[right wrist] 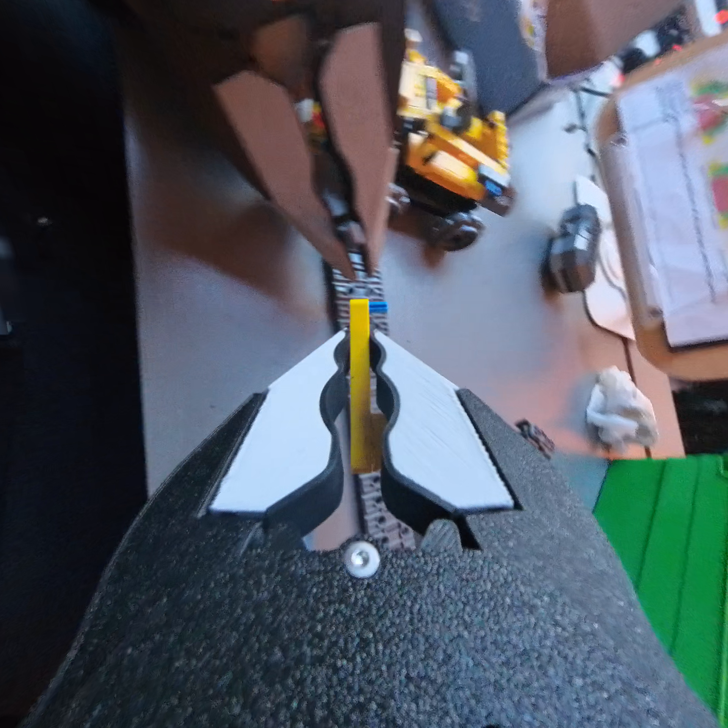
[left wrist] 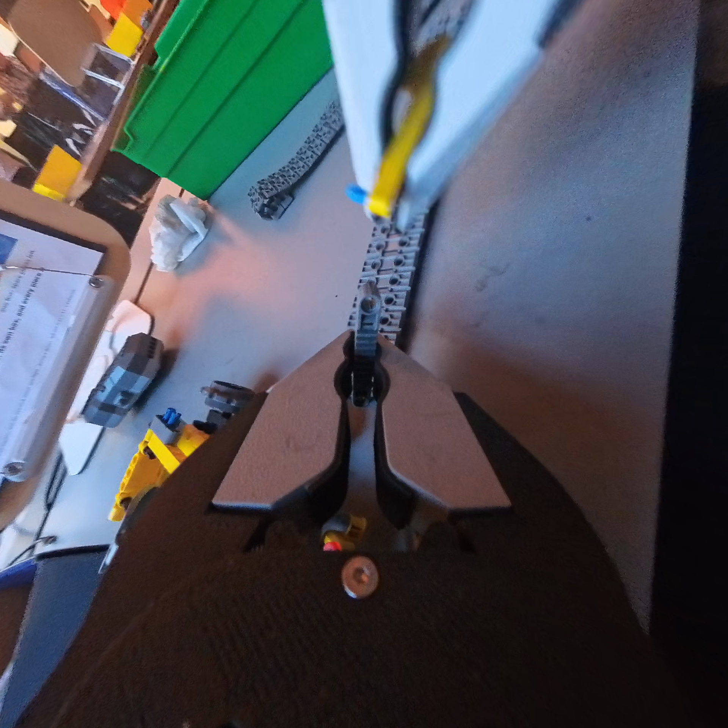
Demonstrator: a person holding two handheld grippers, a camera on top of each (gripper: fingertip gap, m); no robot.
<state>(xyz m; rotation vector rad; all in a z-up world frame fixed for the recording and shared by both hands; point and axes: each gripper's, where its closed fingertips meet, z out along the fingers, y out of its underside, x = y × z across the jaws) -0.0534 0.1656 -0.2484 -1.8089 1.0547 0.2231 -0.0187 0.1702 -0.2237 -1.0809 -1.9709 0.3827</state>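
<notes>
My left gripper (left wrist: 364, 346), with brown fingers, is shut on the end of a grey toy track chain (left wrist: 388, 272) that lies stretched over the grey table. My right gripper (right wrist: 359, 335), with white fingers, is shut on a yellow beam (right wrist: 360, 378) with a blue pin (right wrist: 379, 306) at its tip. The beam's tip hovers just over the track chain (right wrist: 360, 289). The two grippers face each other; the right one (left wrist: 394, 189) shows blurred in the left wrist view, and the left one (right wrist: 360, 268) shows in the right wrist view.
A second grey track chain (left wrist: 299, 157) lies beside a green bin (left wrist: 228, 90). A yellow brick vehicle (right wrist: 449, 157), a grey motor block (left wrist: 122, 386), a crumpled tissue (left wrist: 177, 232) and an instruction sheet in a holder (left wrist: 43, 335) stand on the table (left wrist: 256, 299). The table's edge is dark (left wrist: 701, 315). Across from one pair of fingers to the other is roughly 5 cm.
</notes>
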